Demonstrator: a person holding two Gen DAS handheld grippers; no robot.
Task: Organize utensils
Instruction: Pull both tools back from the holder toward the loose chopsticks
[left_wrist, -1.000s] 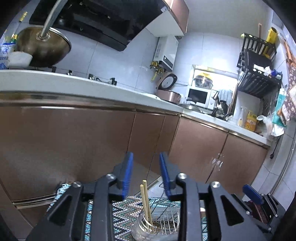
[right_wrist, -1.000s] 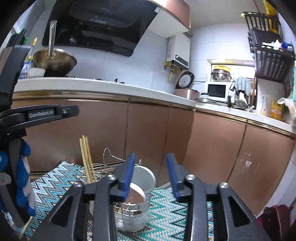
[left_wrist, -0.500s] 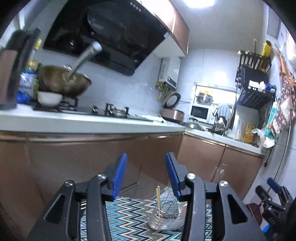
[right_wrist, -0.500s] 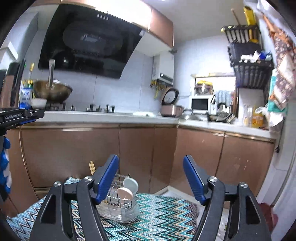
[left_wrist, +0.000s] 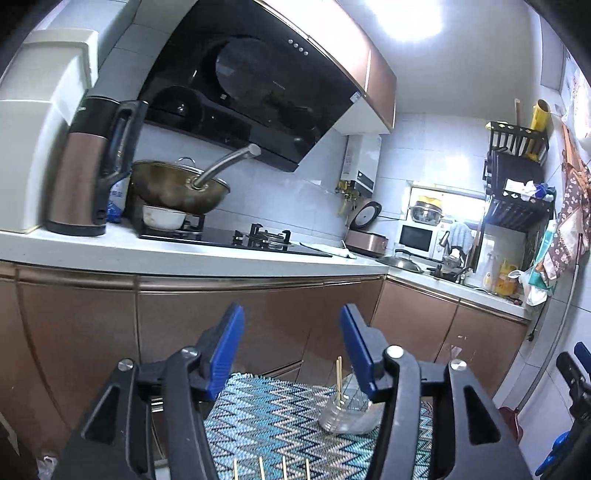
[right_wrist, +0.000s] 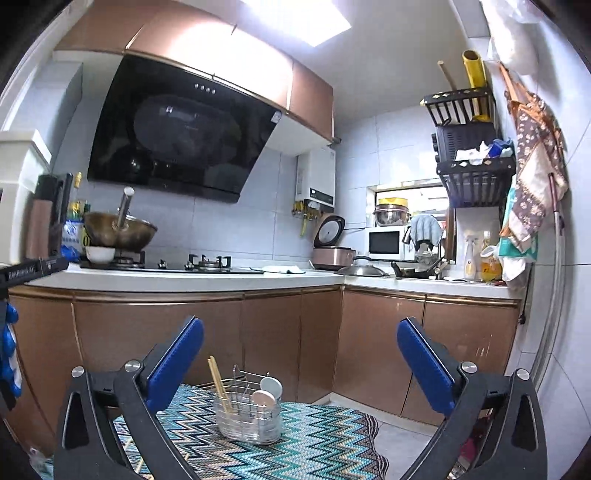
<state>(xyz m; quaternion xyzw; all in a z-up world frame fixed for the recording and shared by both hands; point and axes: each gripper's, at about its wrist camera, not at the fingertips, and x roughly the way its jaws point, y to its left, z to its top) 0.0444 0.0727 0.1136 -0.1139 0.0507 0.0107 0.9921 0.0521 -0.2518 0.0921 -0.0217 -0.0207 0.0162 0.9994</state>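
- Both grippers have pulled back and up from the wire utensil caddy (right_wrist: 246, 417), which now looks smaller and farther off.
- Left gripper (left_wrist: 291, 350): jaws opening, nothing between them.
- Right gripper (right_wrist: 300, 363): jaws opening wide, empty.
- Caddy stands on the zigzag cloth (right_wrist: 317, 443), holding chopsticks (right_wrist: 218, 382) and spoons (right_wrist: 267, 393).

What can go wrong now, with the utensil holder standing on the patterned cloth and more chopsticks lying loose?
1. The utensil holder stands on a soft zigzag cloth; a bump might tip it, with its upright chopsticks and spoons.
2. The loose chopsticks lie at the left view's bottom edge, partly hidden, so the opening, empty left gripper may misjudge them.
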